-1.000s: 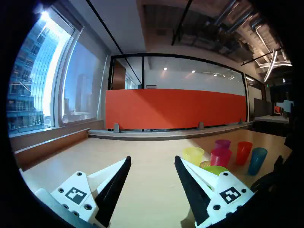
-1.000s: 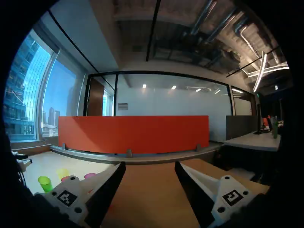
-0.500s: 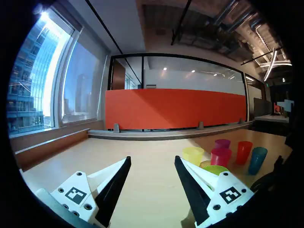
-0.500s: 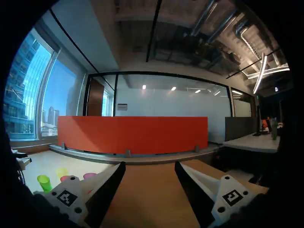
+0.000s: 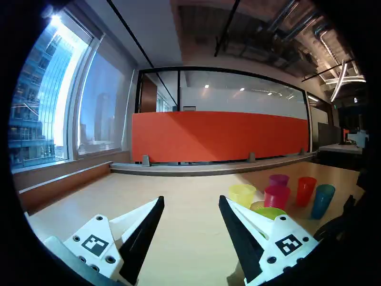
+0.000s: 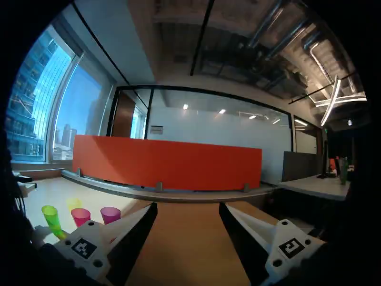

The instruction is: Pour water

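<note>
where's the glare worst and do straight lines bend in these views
Left gripper view: the window blows out near its top, and the orange partition bows from fisheye. Right gripper view: the ceiling light strip glares against dark pipes; the pink cup looks sharp.

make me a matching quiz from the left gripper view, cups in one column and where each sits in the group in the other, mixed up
Cups:
1. yellow cup
2. blue cup
3. purple cup
4. green cup

Places:
a. farthest right of the group
b. nearest the camera, partly hidden behind the left gripper
c. farthest left of the group
d. at the back, behind the pink cup

Pairs: 1-c, 2-a, 3-d, 4-b
</note>
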`<state>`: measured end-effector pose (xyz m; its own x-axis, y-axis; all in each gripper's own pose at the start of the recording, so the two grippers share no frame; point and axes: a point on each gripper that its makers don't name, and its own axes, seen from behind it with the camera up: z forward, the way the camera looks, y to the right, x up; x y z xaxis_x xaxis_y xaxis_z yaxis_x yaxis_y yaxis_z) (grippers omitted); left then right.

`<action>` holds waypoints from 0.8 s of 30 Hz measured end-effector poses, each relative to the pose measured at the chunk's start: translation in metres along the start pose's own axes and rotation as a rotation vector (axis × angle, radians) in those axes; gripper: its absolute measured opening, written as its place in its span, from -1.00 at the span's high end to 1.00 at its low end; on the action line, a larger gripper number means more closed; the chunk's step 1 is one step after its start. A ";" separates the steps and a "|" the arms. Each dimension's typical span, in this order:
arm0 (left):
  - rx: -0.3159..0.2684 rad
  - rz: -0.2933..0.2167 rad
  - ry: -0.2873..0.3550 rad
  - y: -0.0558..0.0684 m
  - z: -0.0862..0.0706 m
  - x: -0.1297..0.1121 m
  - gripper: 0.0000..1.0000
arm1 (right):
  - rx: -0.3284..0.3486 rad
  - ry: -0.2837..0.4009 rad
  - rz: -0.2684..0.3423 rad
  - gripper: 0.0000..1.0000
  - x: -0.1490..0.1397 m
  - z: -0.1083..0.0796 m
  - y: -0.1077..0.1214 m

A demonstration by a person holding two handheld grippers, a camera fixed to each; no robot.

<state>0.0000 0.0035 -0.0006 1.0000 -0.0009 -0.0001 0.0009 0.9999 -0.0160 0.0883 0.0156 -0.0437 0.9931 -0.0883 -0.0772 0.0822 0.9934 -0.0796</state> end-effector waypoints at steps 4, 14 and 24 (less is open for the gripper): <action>0.000 0.000 0.000 0.000 0.000 0.000 -0.69 | 0.005 -0.004 -0.007 -0.99 -0.008 0.004 -0.001; 0.000 0.000 0.000 0.000 0.000 0.000 -0.69 | 0.052 -0.013 0.045 -1.00 -0.029 0.015 -0.009; 0.000 0.000 0.000 0.000 -0.001 0.000 -0.70 | 0.075 0.011 0.051 -0.99 -0.037 0.022 -0.016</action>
<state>0.0002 0.0039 -0.0011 1.0000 -0.0009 0.0000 0.0009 0.9999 -0.0160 0.0518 0.0044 -0.0178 0.9952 -0.0375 -0.0906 0.0376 0.9993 -0.0006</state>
